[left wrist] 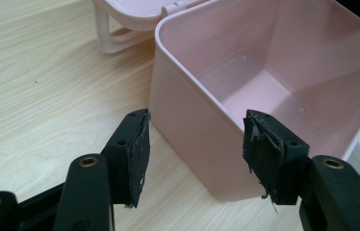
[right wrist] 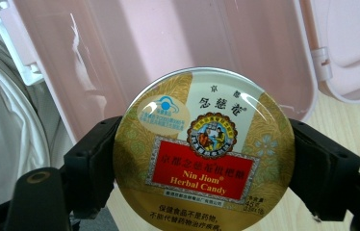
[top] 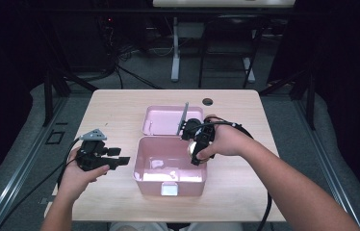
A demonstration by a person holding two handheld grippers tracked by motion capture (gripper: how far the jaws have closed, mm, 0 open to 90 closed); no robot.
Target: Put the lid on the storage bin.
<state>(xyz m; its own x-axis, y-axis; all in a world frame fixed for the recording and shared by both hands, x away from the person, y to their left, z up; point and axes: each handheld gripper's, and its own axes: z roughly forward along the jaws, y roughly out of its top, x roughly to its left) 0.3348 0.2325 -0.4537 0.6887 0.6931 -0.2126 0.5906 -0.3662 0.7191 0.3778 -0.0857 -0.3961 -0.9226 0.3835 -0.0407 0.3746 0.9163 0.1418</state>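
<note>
A pink plastic box stands open at mid table, its lid laid flat behind it. My right gripper hangs over the box's right rim, shut on a round gold candy tin with a red label reading Nin Jiom Herbal Candy. The tin sits above the box's hollow in the right gripper view. My left gripper stays open just left of the box. In the left gripper view its jaws stand on either side of the box's near corner, apart from it.
The wooden table has bare room left and right of the box. A round cable hole lies at the far edge. A white latch marks the box's front. Desk legs and cables stand on the floor beyond.
</note>
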